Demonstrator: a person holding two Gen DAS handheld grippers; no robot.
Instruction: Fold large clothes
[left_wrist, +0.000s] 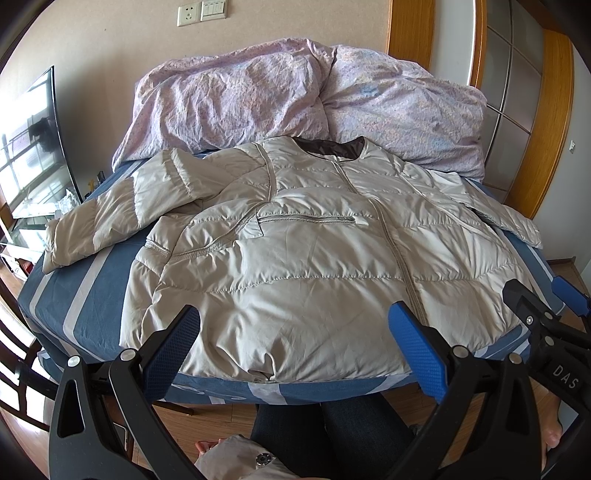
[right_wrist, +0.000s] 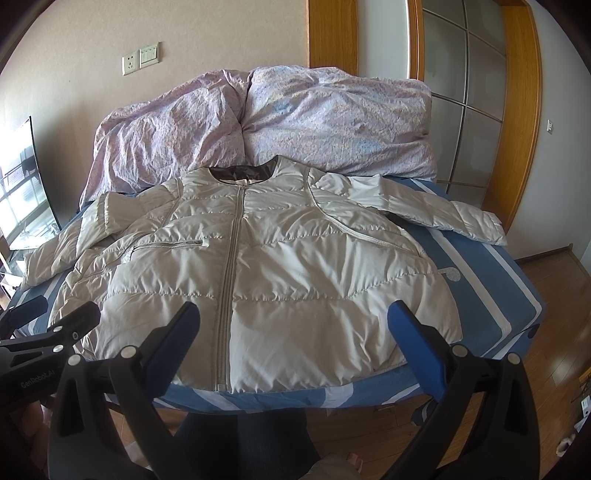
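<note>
— Where's the puffer jacket (left_wrist: 295, 266)?

— Flat on the bed (left_wrist: 92, 295), zipped, sleeves spread. My left tool (left_wrist: 291, 354) and right tool (right_wrist: 291, 350) hang apart, empty.

— Risk?

— Slick padded fabric may slip or spring open mid-fold.

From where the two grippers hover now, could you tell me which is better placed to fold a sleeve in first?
Probably the left gripper. The puffy beige jacket's crumpled sleeve lies closer to it; the straight sleeve stretches farther from the right gripper. Both are open.
</note>
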